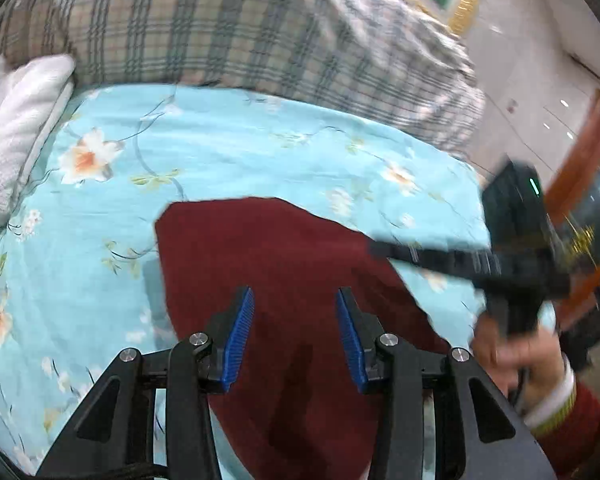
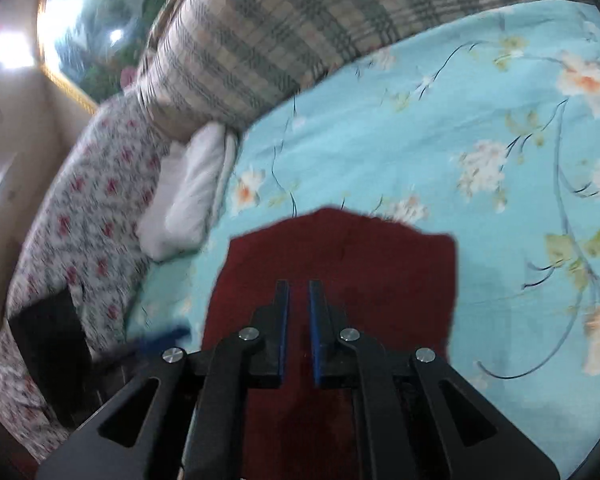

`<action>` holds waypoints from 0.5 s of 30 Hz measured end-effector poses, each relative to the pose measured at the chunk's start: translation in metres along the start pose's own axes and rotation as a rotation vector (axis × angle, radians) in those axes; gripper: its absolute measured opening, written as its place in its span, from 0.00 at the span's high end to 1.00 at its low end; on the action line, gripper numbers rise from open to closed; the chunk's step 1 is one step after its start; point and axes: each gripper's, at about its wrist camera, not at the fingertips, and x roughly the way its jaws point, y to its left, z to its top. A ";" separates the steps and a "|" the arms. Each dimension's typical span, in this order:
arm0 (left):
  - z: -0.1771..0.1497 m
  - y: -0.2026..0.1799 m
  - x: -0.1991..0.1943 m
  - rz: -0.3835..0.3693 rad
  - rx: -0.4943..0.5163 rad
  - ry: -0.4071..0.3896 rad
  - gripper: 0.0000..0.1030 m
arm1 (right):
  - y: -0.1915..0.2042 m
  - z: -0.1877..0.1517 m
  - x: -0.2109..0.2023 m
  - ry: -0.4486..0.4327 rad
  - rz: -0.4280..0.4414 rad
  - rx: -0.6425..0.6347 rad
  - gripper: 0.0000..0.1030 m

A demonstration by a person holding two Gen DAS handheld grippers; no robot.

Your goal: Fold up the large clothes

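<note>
A dark red garment (image 1: 284, 264) lies on the light blue floral bedsheet (image 1: 228, 152). It also shows in the right wrist view (image 2: 372, 264). My left gripper (image 1: 295, 300) is open above the garment, holding nothing. My right gripper (image 2: 299, 292) hovers over the garment with its jaws a narrow gap apart and nothing between them. The right gripper also appears blurred at the right of the left wrist view (image 1: 384, 250), held by a hand in a red sleeve. The left gripper shows blurred at the lower left of the right wrist view (image 2: 160, 338).
A plaid quilt (image 1: 236, 28) is piled along the far side of the bed. A white pillow (image 1: 20, 136) lies at the left; it also shows in the right wrist view (image 2: 192, 196). A red-flowered cover (image 2: 84, 216) hangs off the bed edge. Wooden furniture (image 1: 588, 184) stands at the right.
</note>
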 end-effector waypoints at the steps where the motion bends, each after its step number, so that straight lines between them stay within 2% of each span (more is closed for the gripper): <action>1: 0.003 0.009 0.011 -0.010 -0.017 0.025 0.59 | -0.004 -0.003 0.006 0.016 -0.014 0.005 0.90; 3: -0.001 0.018 0.037 -0.029 -0.031 0.093 0.60 | -0.019 -0.013 0.015 0.047 -0.056 0.019 0.91; 4: -0.008 0.019 0.051 -0.018 -0.024 0.129 0.60 | -0.029 -0.018 0.019 0.051 -0.091 0.027 0.94; 6: -0.016 0.010 0.062 0.007 0.026 0.117 0.61 | -0.051 -0.023 0.018 0.030 -0.083 0.074 0.99; 8: -0.017 -0.001 0.071 0.045 0.073 0.120 0.61 | -0.063 -0.022 0.015 0.026 -0.064 0.117 1.00; 12: -0.013 0.011 0.079 0.009 0.019 0.133 0.59 | -0.058 -0.017 0.019 0.027 -0.113 0.082 1.00; 15: -0.015 0.013 0.075 0.004 0.017 0.131 0.59 | -0.057 -0.018 0.019 0.019 -0.128 0.067 1.00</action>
